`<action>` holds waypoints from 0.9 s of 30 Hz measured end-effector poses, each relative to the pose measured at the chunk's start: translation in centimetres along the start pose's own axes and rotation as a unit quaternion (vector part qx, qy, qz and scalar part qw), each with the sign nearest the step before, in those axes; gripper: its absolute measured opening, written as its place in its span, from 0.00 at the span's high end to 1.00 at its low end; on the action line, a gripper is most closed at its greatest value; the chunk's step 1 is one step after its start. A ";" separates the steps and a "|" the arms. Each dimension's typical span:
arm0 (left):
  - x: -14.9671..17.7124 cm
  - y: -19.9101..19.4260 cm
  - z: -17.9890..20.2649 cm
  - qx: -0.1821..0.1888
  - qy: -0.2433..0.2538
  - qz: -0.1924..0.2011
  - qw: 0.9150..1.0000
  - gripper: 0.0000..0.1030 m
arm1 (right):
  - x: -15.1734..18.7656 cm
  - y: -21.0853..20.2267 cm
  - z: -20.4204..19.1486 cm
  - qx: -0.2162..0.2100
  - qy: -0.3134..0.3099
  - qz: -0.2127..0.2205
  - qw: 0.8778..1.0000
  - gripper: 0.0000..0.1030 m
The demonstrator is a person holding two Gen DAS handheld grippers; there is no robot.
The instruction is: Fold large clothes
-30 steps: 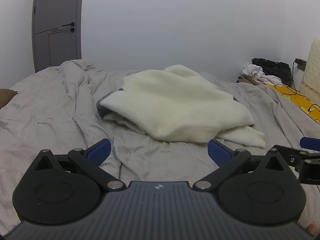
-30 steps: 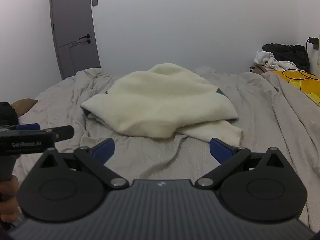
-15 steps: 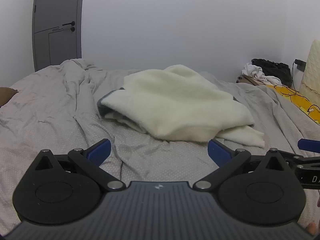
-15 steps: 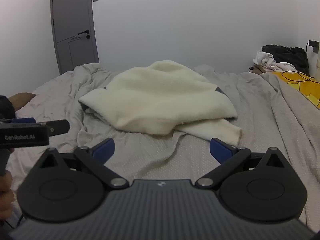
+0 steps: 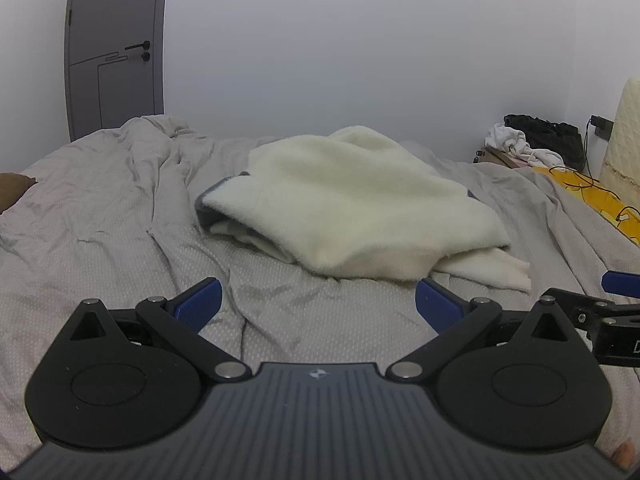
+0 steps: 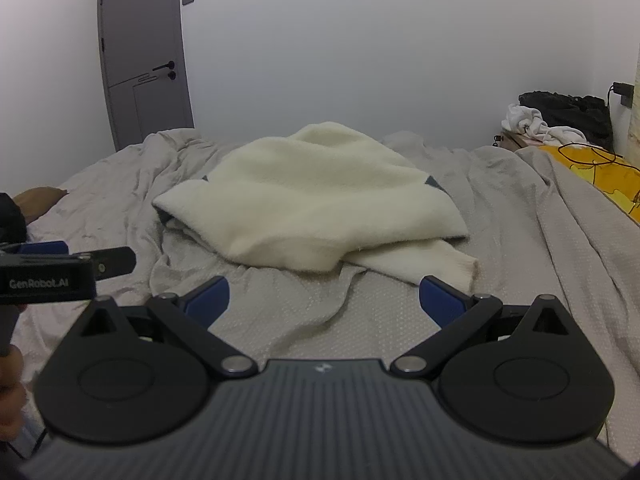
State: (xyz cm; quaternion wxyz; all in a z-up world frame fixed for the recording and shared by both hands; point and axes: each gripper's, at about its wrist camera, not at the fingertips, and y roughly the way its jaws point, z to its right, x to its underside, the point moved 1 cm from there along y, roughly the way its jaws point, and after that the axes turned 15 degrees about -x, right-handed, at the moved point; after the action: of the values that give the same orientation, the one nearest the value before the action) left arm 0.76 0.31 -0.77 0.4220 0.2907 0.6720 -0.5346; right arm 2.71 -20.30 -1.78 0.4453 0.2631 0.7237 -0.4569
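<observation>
A large cream fleece garment with a dark grey lining lies crumpled in a heap on the grey bed. One cuffed sleeve trails toward me at its near right. My left gripper hovers open above the sheet, short of the garment's near edge, nothing between its blue fingers. In the right wrist view the garment sits ahead, and my right gripper is open and empty too, its right fingertip close to the sleeve cuff.
A grey door stands at the back left. Black and white clothes pile on a box at the back right, beside a yellow cloth with cables. A brown pillow corner shows at the far left. A hand holds the left tool.
Both grippers have drifted slightly closer to the garment and stayed open. The garment has not moved.
</observation>
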 end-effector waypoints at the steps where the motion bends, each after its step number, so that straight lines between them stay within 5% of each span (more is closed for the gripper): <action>1: 0.0 0.1 0.0 0.000 0.000 0.000 1.000 0.00 | 0.0 0.0 0.0 0.000 0.000 0.000 1.000 0.00; 27: 0.4 0.6 0.2 0.002 0.005 -0.003 1.000 0.00 | 0.1 0.1 0.1 -0.001 0.004 -0.004 1.000 0.00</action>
State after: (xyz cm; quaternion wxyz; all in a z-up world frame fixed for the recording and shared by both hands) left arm 1.09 0.26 -1.39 0.4165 0.2928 0.6735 -0.5359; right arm 2.79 -20.31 -1.90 0.4408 0.2614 0.7272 -0.4567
